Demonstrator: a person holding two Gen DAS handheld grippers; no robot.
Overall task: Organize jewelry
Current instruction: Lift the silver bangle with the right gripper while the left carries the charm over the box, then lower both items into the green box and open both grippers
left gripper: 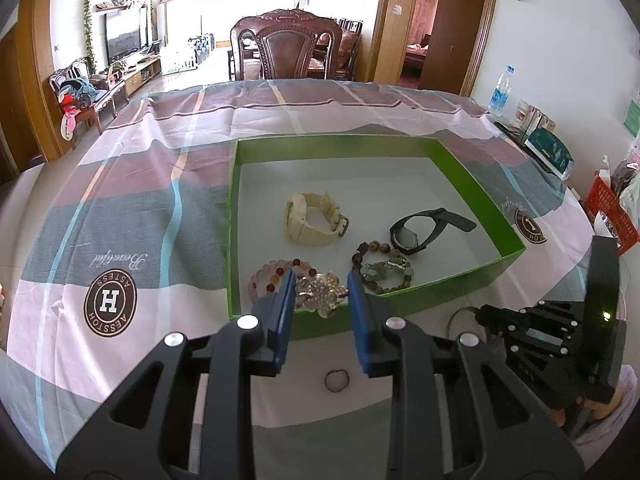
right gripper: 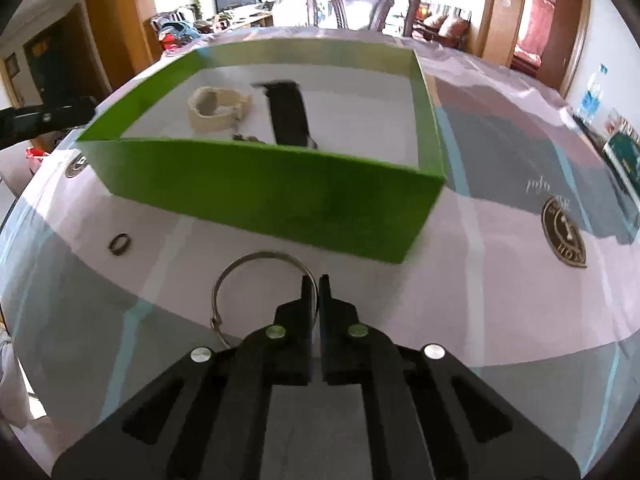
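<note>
Right tongs (right gripper: 318, 280) pinching one bangle (right gripper: 260, 258); two watches boxed.

The green box (left gripper: 472, 184) is open on top; its near wall (right gripper: 256, 196) blocks low approach from the front. Jewelry crowds its near half; the far half of the floor is bare. A small ring (left gripper: 337, 380) lies on the tablecloth (left gripper: 120, 208) before the box.
</note>
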